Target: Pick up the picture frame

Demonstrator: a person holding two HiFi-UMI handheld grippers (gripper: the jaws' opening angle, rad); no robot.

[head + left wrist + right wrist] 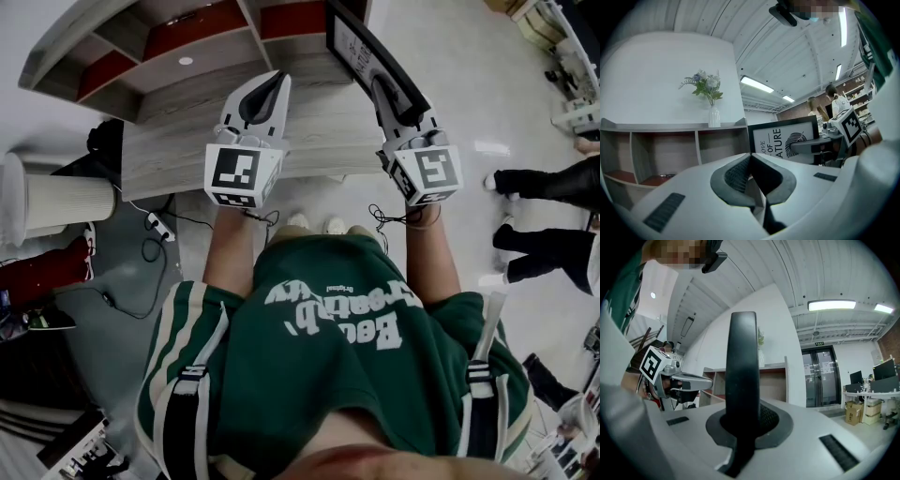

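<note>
**Entry: picture frame, grasp stage.**

- **Nearest:** the person's green shirt [328,375], with both forearms reaching out toward the desk [169,159].
- **Left gripper** [275,82]: held level over the near part of the desk. Its fingers are clenched together on nothing, and it is idle to the left of the work.
- **Right gripper** [386,92]: held level, with its fingers grasping the picture frame [354,42] by the near black edge. In the right gripper view that edge stands upright between them.
- **Picture frame:** upright, with a black border and a white print showing lettering and a leaf-like mark. It sits over the right part of the desk and runs from the right gripper toward the far side. No view shows whether its bottom edge is clear of the desk.
- **Far:** a shelf unit [187,42] with open compartments stands at the far side of the desk. A white vase [714,117] of flowers stands on top of it.
- **Step, as judged:** the grip is made and the lift is due or just under way.
- **Next move:** a straight raise with a firm hold. A pinch at one edge lets the frame swing, so it needs to be kept upright. The left gripper is free to steady the far edge.
</note>
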